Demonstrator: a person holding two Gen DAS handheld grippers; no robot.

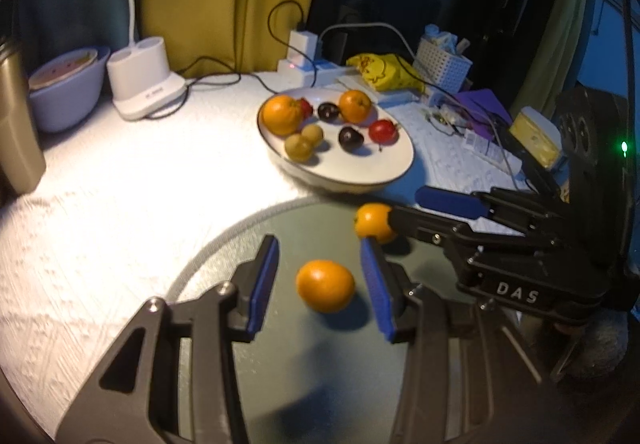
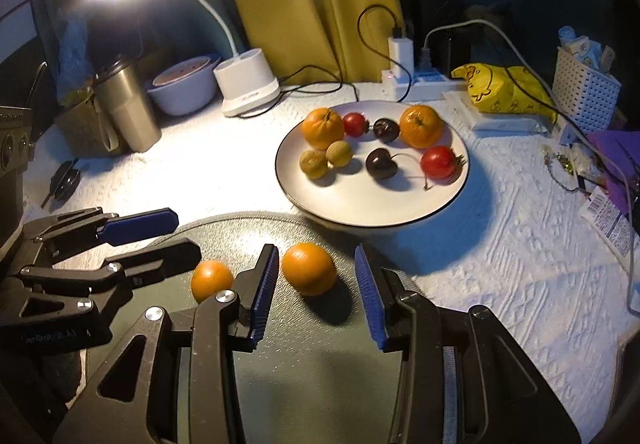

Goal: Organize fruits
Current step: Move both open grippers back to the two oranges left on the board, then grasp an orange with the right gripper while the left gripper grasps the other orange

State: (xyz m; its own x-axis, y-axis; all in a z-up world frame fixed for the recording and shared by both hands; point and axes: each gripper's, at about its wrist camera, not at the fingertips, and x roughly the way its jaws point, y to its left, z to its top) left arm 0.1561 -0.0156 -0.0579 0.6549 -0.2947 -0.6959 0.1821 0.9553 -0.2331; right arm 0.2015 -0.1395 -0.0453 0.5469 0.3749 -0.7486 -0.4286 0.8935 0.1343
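Two small oranges lie on a round grey mat (image 1: 304,219) (image 2: 320,364). My left gripper (image 1: 320,284) is open, its blue pads either side of one orange (image 1: 325,286) without touching; this orange shows in the right wrist view (image 2: 211,280). My right gripper (image 2: 316,284) is open around the other orange (image 2: 309,274), which shows in the left wrist view (image 1: 374,223). The right gripper also shows there (image 1: 404,211); the left gripper shows in the right wrist view (image 2: 188,236). A white plate (image 2: 360,207) (image 1: 360,167) behind holds two oranges, two red fruits, two dark cherries and two yellowish fruits.
A white lamp base (image 2: 248,83), a bowl (image 2: 182,91) and a steel tumbler (image 2: 128,103) stand at the back left. A power strip with cables (image 2: 416,79), a yellow bag (image 2: 504,87), a white basket (image 2: 584,87) and small clutter lie at the back right.
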